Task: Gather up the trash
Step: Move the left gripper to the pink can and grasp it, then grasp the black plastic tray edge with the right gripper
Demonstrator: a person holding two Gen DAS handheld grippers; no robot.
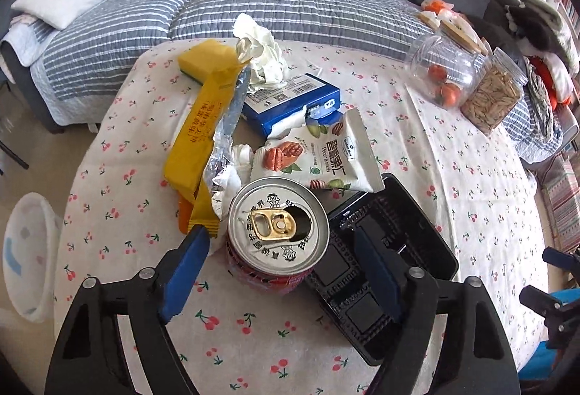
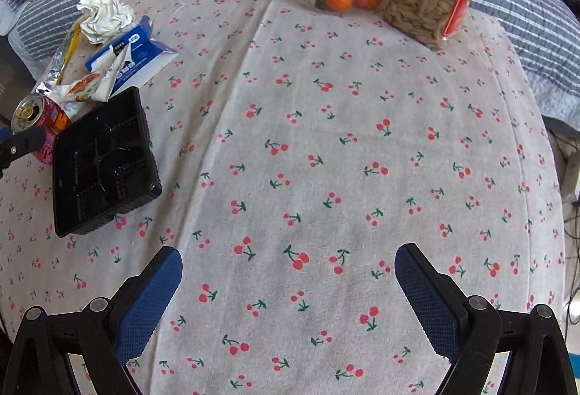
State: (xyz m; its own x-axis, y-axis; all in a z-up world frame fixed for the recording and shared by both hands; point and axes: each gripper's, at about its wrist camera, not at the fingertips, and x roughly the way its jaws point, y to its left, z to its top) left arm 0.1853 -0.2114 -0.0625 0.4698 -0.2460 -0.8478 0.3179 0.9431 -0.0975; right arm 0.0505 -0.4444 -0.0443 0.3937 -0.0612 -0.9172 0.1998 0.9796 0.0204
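Your left gripper (image 1: 279, 246) hangs over the litter heap at the left end of the cherry-print cloth counter (image 2: 326, 148). Its blue ribbed fingers (image 1: 185, 271) stand partly apart on either side of the red aluminium drink can (image 1: 277, 232); the pads are clear of its wall, so nothing is held. The can stands upright, long axis vertical, silver lid and gold pull-tab facing up. Beyond it lie a long yellow foil-lined wrapper (image 1: 195, 145) running away from you, a crumpled white tissue (image 1: 261, 50), a blue cardboard box (image 1: 290, 101) and a glossy white pecan-kernel pouch (image 1: 322, 152). Just right of the can sits a ridged black plastic tray (image 1: 406, 213), under the right-hand finger. Your right gripper (image 2: 288, 282) hovers over bare cloth, fingers (image 2: 152, 300) spread wide and empty, well apart from the heap.
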